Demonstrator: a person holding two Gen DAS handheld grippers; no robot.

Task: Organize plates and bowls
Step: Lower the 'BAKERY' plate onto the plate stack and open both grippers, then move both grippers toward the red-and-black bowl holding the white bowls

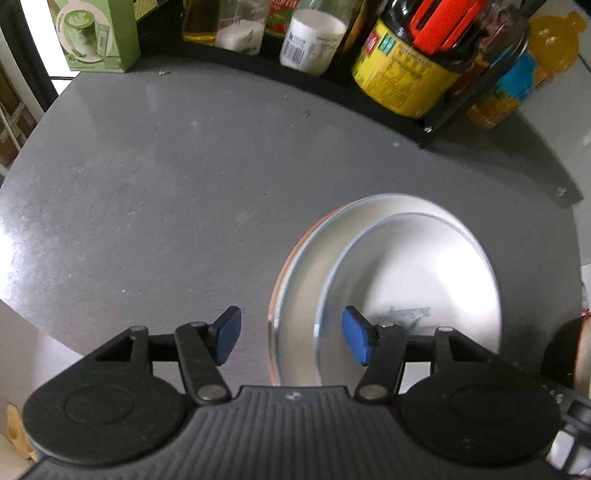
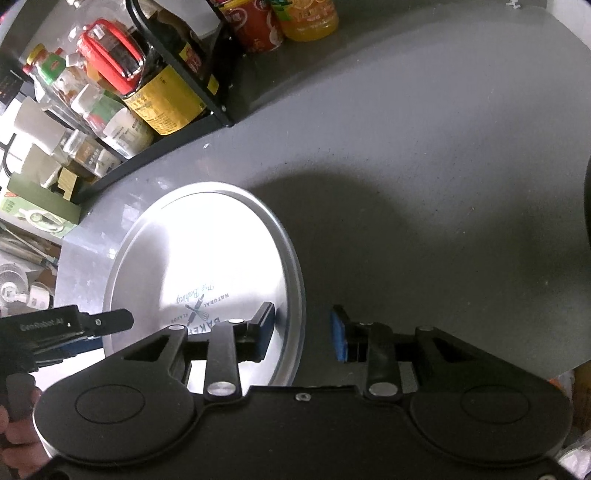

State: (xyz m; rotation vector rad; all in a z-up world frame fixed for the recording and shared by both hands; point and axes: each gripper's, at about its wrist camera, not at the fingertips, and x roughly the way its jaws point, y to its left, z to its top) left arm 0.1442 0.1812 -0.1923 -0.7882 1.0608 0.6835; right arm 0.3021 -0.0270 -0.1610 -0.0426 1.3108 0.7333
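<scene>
A stack of white plates lies on the grey round table (image 1: 166,192). In the left wrist view the top plate (image 1: 413,266) carries a printed logo, on a wider white plate (image 1: 303,280) whose underside shows an orange edge. My left gripper (image 1: 291,339) is open, its fingers straddling the stack's left rims without touching. From the right wrist view the printed plate (image 2: 207,266) reads "Bakery". My right gripper (image 2: 303,334) is open around that plate's right rim. The left gripper (image 2: 107,331) shows at the plate's left side.
A black rack (image 1: 332,88) along the back holds sauce bottles, a yellow-labelled jar (image 1: 402,74) and a white bottle (image 1: 310,40). A green box (image 1: 96,33) stands back left, orange jars (image 2: 306,18) beside the rack. A dark object (image 2: 586,206) sits at the right edge.
</scene>
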